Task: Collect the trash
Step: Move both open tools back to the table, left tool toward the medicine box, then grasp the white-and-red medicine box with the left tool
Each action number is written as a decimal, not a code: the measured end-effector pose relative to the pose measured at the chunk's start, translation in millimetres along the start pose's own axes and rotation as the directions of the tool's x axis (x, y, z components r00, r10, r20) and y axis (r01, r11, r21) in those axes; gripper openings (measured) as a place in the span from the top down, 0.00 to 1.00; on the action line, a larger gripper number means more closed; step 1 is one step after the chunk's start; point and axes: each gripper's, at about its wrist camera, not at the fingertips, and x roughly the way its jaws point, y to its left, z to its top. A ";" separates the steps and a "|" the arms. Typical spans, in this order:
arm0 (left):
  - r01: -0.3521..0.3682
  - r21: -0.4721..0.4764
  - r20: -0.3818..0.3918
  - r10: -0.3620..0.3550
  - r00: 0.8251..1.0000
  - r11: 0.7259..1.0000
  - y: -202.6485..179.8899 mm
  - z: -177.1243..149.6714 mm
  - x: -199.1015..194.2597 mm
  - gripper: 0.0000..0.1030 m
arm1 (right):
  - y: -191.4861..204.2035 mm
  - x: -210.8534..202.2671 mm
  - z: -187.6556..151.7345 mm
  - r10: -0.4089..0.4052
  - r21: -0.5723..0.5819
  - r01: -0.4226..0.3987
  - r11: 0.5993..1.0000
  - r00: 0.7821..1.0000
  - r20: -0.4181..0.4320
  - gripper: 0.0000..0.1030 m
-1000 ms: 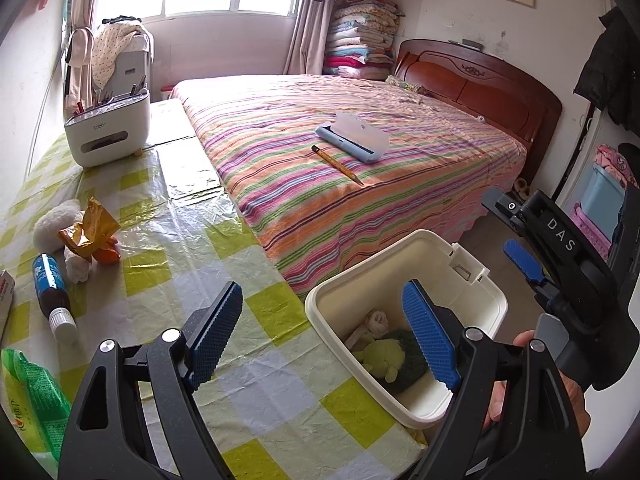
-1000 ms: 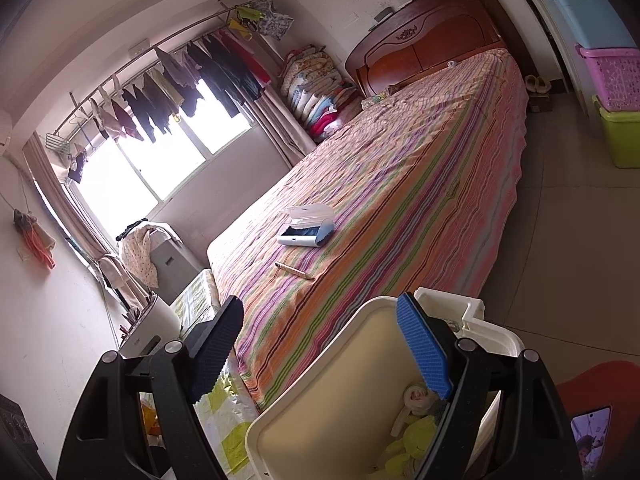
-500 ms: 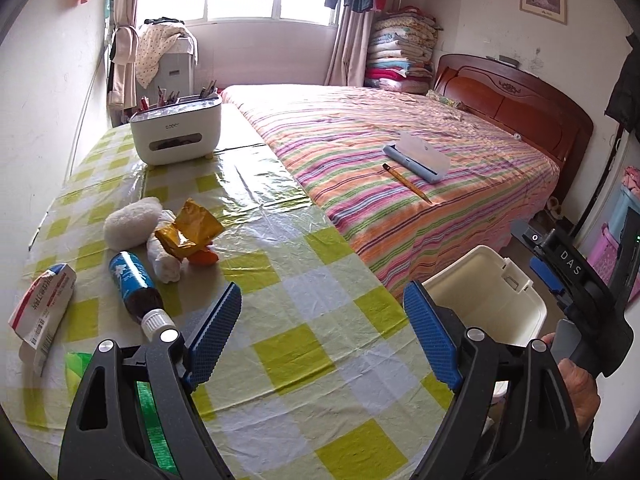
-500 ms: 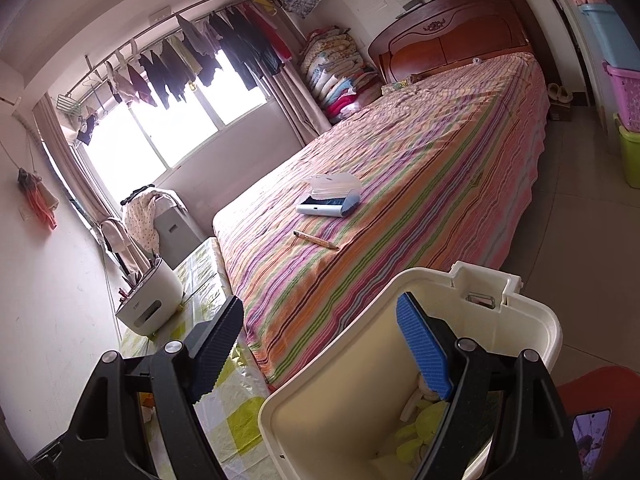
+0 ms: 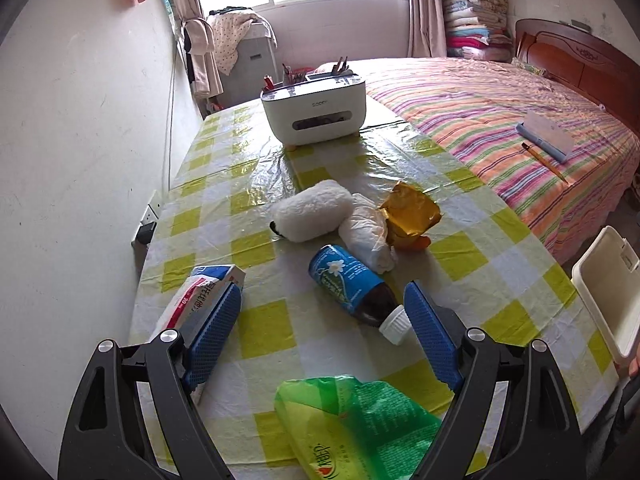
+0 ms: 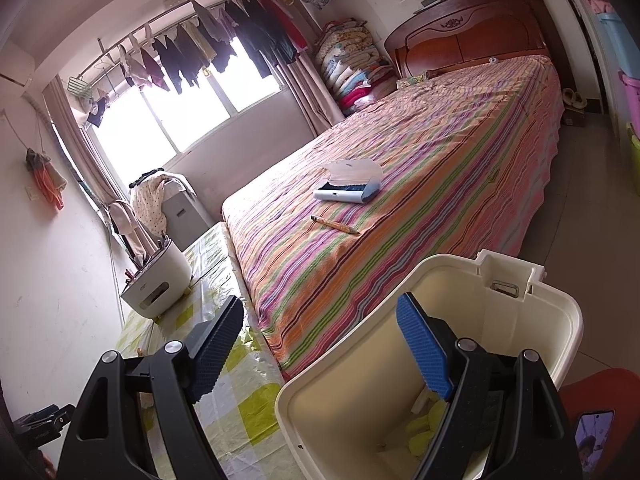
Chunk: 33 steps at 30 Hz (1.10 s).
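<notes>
My left gripper (image 5: 322,334) is open above the checked table (image 5: 472,256). A dark bottle with a blue label (image 5: 352,286) lies on its side just ahead, its white cap by my right fingertip. A green packet (image 5: 356,424) lies under the gripper. A red and white box (image 5: 196,300) lies by the left finger. A white fluffy lump (image 5: 310,210), a wrapped white bundle (image 5: 368,236) and a yellow wrapper (image 5: 410,214) lie further on. My right gripper (image 6: 320,338) is open over the cream bin (image 6: 400,364), which holds yellowish trash (image 6: 424,428).
A white tissue box organiser (image 5: 314,110) stands at the table's far end. The striped bed (image 5: 500,108) lies along the table's right side, with a pencil (image 5: 544,162) and a blue case (image 5: 546,140) on it. The bin's rim (image 5: 600,288) shows at the right edge.
My left gripper has swung left from the bin to above the table trash and moved close to the bottle. The right gripper stays over the bin, tilted slightly.
</notes>
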 end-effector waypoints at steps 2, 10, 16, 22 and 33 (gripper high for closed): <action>-0.040 -0.021 -0.031 0.040 0.999 0.999 22.6 0.8 9.0 0.20 | 2.5 1.0 -1.5 0.003 -0.004 -0.003 1.000 1.000 -0.004 0.25; -0.114 -0.082 -0.150 0.101 0.983 0.990 89.0 -7.0 47.2 0.20 | 11.0 3.2 -7.2 0.021 -0.017 -0.022 1.000 1.000 -0.020 0.25; -0.115 -0.063 -0.227 0.098 0.969 0.991 100.8 -16.2 71.6 0.20 | 16.2 6.4 -12.1 0.023 -0.031 -0.024 0.999 0.999 -0.035 0.25; -0.093 -0.059 -0.274 0.074 0.959 0.994 100.0 -17.3 86.5 0.20 | 16.2 11.2 -13.3 0.015 -0.025 -0.016 1.000 0.999 -0.047 0.25; -0.140 -0.060 -0.323 0.113 0.940 0.988 101.8 -22.2 110.1 0.16 | 20.2 16.3 -16.3 0.011 -0.041 -0.013 0.999 0.998 -0.064 0.25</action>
